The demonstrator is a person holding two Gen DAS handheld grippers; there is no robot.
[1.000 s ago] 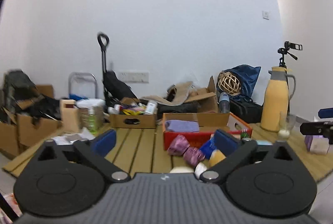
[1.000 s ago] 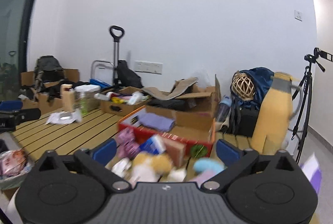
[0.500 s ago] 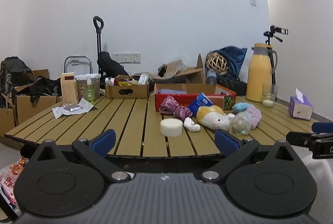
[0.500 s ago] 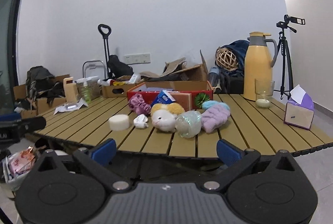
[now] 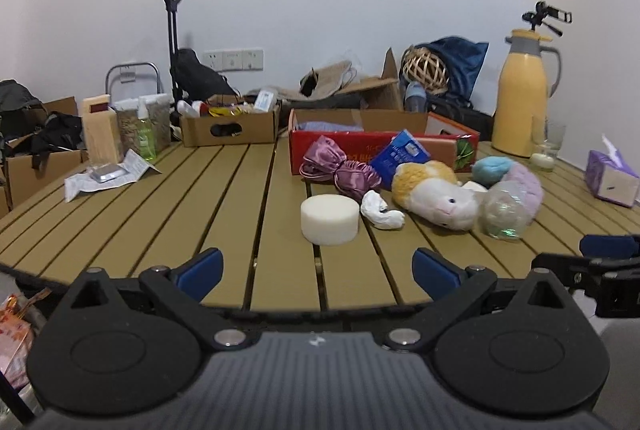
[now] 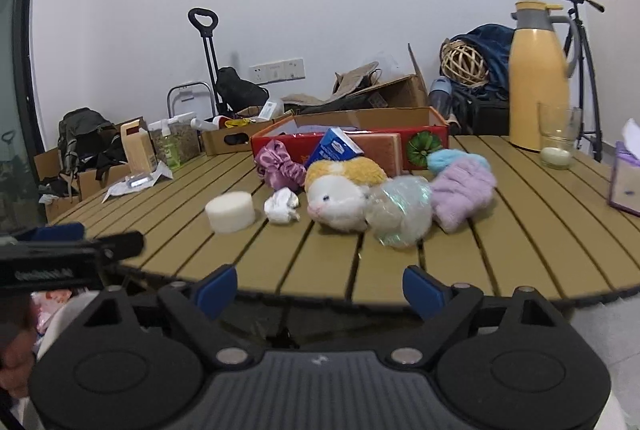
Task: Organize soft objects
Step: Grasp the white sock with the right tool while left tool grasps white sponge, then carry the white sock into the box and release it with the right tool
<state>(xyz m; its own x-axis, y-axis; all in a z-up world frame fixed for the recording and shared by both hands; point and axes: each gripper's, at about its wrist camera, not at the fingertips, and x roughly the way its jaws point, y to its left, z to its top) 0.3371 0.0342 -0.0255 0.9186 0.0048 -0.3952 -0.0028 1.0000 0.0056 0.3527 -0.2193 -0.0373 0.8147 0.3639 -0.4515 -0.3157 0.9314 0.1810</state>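
Both grippers wait just off the near edge of the table [image 5: 200,206], and nothing is picked up yet. The left gripper [image 5: 316,264] and the right gripper [image 6: 319,284] have their fingers spread wide and hold nothing. The soft toys [image 6: 344,190] lie in a heap near the middle, just in front of the red box [image 6: 420,146]. I think the next move is to reach for the white sponge [image 5: 330,219], the closest one. What is inside the box is mostly hidden.

A yellow thermos [image 5: 523,98] stands beside a glass [image 5: 549,147]; a purple tissue box [image 5: 611,177] sits nearer.
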